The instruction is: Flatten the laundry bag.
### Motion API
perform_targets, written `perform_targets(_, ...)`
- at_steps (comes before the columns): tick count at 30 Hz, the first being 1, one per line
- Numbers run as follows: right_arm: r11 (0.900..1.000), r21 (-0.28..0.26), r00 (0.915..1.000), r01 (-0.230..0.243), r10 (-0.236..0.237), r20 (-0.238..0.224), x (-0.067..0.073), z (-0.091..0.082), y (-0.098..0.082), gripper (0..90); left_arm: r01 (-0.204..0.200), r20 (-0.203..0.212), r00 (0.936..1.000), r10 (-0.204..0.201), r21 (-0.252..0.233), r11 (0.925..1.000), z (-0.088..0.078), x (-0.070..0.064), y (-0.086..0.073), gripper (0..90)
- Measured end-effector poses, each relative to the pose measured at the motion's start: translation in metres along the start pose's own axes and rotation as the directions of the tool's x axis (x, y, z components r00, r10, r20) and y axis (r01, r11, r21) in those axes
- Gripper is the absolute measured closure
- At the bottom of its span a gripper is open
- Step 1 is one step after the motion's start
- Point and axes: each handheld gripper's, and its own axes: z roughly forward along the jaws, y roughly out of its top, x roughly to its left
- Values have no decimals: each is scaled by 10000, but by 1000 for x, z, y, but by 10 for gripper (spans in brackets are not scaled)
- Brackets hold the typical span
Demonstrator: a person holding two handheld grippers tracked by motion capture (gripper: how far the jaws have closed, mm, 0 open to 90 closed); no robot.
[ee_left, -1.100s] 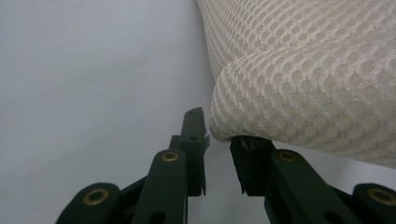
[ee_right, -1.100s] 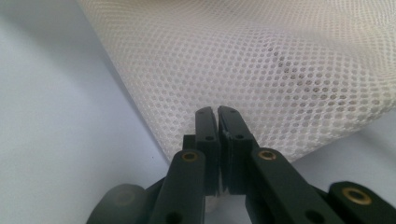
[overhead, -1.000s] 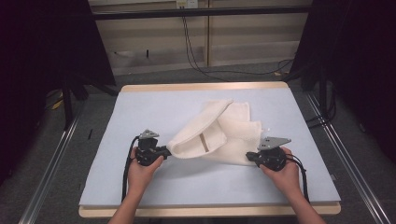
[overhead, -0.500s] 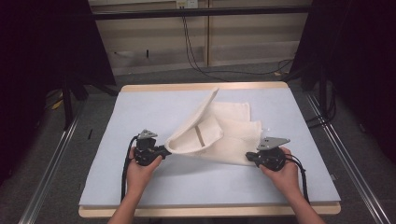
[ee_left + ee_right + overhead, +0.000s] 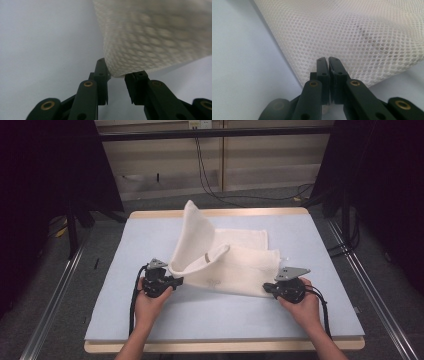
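Your left gripper [image 5: 117, 83] has its jaws a little apart, with the corner of the white mesh bag [image 5: 225, 262] hanging down between the tips; the fabric there is blurred, so you cannot tell for sure whether the pads still pinch it or it only rests against them. Your right gripper [image 5: 328, 65] is pressed shut, its two pads together on the bag's near edge, the mesh spreading away above them. Taking the bag as your landmark: your left gripper [image 5: 162, 281] sits at its near left corner, your right gripper [image 5: 285, 287] at its near right corner, and the pale blue table mat [image 5: 150, 235] lies bare all round it, with the wooden table edge [image 5: 230, 213] just beyond the bag's far side. Compared with a second ago, both hands have stayed where they were, but the left flap of the bag has risen from a low fold into a tall upright sheet standing above your left gripper, while the right half stays flat on the mat. That suggests the flap is mid-swing in a fold or flip, so it probably needs guiding over toward the flat half before it sags back.
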Motion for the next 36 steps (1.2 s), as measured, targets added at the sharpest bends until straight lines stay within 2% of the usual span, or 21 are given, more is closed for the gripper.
perform_targets(2,10000,-1,10000,9,-9,5,0,0,0,868,-58,-40,10000,59,76,10000,0,1,0,707)
perform_targets(3,10000,6,10000,19,-19,24,0,0,0,867,123,-103,9999,-123,40,9999,1,0,-1,698)
perform_targets(6,10000,-5,10000,30,-30,46,0,0,0,866,152,-157,9998,-151,41,9999,1,2,-1,676)
perform_targets(7,10000,-6,10000,32,-32,49,0,0,0,865,297,-195,9994,-297,14,9996,1,2,-2,670)
perform_targets(24,10000,-31,10000,-19,19,16,0,0,0,856,260,-289,9993,-251,312,9992,-3,8,-4,646)
perform_targets(27,10000,24,10000,-92,92,28,0,0,1,851,417,-369,9985,-406,308,9987,-4,11,-6,620)
perform_targets(29,10000,-49,10000,-34,35,59,-1,1,2,843,377,-399,9985,-362,358,9986,-7,12,-6,595)
perform_targets(31,9999,-71,10000,-74,74,45,-1,1,2,828,394,-500,9980,-376,366,9986,-9,13,-6,519)
perform_targets(32,9999,-70,9999,-121,121,17,-1,0,3,817,524,-532,9973,-506,331,9981,-10,13,-6,484)
perform_targets(36,9997,-126,9998,-191,190,-39,-1,-2,4,784,581,-635,9964,-558,352,9977,-14,16,-7,391)
